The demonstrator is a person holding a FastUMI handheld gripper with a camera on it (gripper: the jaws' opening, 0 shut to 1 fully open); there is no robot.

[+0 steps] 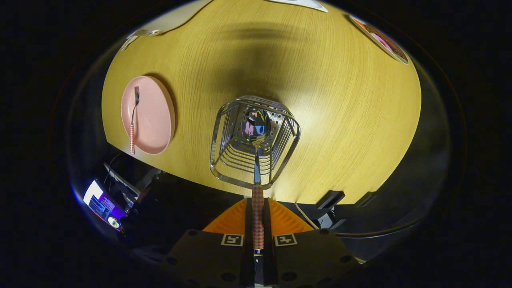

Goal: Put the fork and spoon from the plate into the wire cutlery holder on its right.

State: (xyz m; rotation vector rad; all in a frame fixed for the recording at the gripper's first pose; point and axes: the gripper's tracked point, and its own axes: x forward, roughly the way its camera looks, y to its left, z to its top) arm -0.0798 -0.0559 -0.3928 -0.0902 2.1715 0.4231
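Tongs point(257, 224) closed on spoon point(257, 192) handle, both fingers pressing it between them. Spoon running straight ahead, bowl end down inside wire cutlery holder point(224, 136). Holder standing on counter point(340, 120), just ahead of fingers. Plate point(156, 116) on counter, left of holder, well apart from it, near counter edge. Fork point(134, 116) lying on plate, tines toward far side, handle end overhanging near rim.

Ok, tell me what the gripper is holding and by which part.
The gripper is shut on the metal spoon, fingers clamping its red-and-white checked handle. The bowl hangs down inside the wire cutlery holder.
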